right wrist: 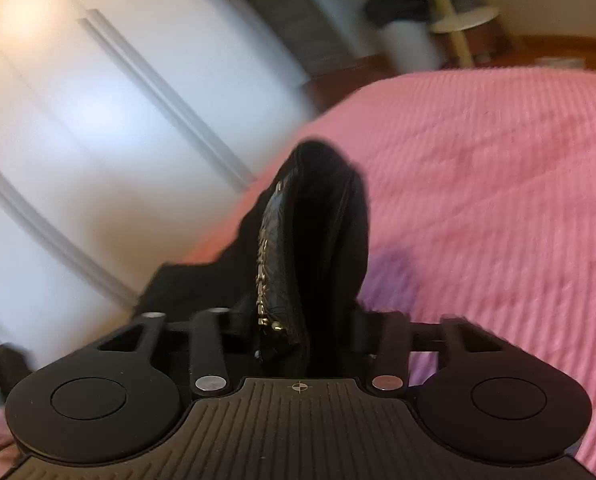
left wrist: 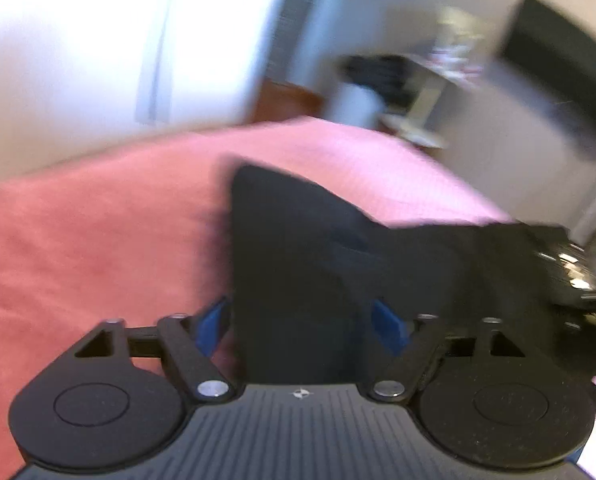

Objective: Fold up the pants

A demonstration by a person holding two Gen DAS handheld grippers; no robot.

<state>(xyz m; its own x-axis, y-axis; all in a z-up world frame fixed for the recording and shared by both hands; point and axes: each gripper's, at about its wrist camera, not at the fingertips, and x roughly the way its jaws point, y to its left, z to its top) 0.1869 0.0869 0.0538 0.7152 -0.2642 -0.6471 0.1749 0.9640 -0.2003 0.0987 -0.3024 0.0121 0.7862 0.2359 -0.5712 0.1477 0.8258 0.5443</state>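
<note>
Bed (right wrist: 498, 160): covered by a pink spread with fine ribbed, corduroy-like texture; broad, gently rounded surface filling the right of the right wrist view and the middle of the left wrist view (left wrist: 97, 240). Both views are motion-blurred.

Pants (left wrist: 298, 260): black, matte woven fabric, held raised above the bed between the two tools. In the left wrist view a flat panel with a sharp, angular upper edge is seen, stretching rightward toward a glossy dark object, too blurred to identify. In the right wrist view the pants (right wrist: 326, 240) are bunched into a tall, rounded fold; an open zipper with pale metal teeth (right wrist: 262, 280) runs down its left side.

Left tool (left wrist: 302, 324): blue finger pads (left wrist: 386, 324) are seen flanking the fabric; clamped onto the pants.

Right tool (right wrist: 298, 336): fingers hidden by cloth; fabric is gripped between them.
</note>
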